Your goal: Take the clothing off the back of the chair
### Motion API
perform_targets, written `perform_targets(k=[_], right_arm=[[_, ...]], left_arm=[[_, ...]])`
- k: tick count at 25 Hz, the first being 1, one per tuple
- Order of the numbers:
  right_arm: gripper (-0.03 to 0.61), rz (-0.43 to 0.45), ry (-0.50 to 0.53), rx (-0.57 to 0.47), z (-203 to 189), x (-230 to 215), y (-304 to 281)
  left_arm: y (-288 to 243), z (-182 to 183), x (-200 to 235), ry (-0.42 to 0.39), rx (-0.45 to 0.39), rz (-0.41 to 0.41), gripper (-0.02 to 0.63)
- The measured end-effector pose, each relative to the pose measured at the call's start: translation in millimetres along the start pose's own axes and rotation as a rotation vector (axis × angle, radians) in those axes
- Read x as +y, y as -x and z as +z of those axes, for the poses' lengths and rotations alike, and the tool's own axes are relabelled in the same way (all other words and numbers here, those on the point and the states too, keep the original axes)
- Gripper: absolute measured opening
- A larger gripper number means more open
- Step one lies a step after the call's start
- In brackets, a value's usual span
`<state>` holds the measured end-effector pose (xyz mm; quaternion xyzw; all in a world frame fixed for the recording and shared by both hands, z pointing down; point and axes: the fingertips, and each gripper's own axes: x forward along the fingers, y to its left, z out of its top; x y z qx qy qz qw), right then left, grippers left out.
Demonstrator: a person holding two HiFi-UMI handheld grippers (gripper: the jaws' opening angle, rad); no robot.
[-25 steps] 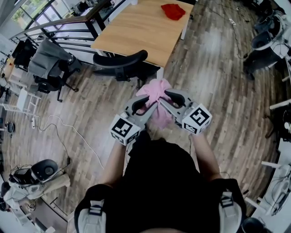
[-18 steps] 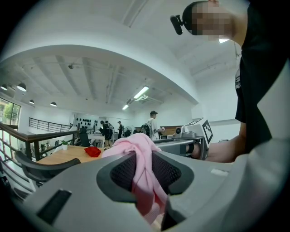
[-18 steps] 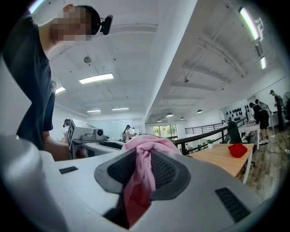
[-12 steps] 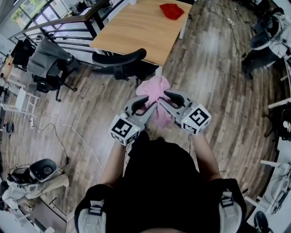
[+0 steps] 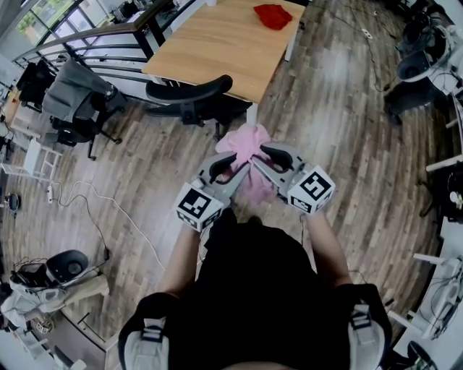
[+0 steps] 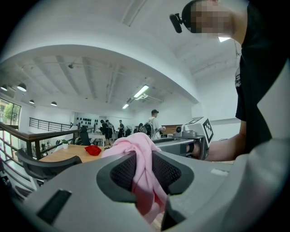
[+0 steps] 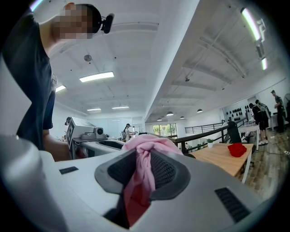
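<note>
Pink clothing (image 5: 248, 141) is hanging bunched in mid-air, apart from the chair, gathered at the tips of both grippers and drooping beneath them. Left gripper (image 6: 144, 168) is clamping on one fold; the fabric is running down between its ribbed pads (image 6: 122, 171) and spilling out below the jaws. Right gripper (image 7: 143, 168) is pinching a second fold the same way, its tips sitting just beside the left's, both pointing away from the person. Black chair (image 5: 189, 94) is standing beyond the tips, near a wooden table (image 5: 210, 50) that is carrying a red cloth (image 5: 273, 16).
</note>
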<state>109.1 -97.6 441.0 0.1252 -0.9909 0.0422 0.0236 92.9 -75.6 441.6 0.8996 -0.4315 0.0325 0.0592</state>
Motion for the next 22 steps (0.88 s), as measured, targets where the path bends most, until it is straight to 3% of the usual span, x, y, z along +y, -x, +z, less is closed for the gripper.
perform_targets(k=[16,22], right_arm=[[0.094,0.031,0.025,-0.012,-5.3,-3.4,6.2],[0.094,0.019,-0.001,-0.007,1.4,-6.7,6.5]], left_arm=[[-5.6,-1.6,-4.9,-0.025,-0.001,0.009,0.107],[-8.1,2.0,-4.4,0.000,0.024,0.008,0.107]])
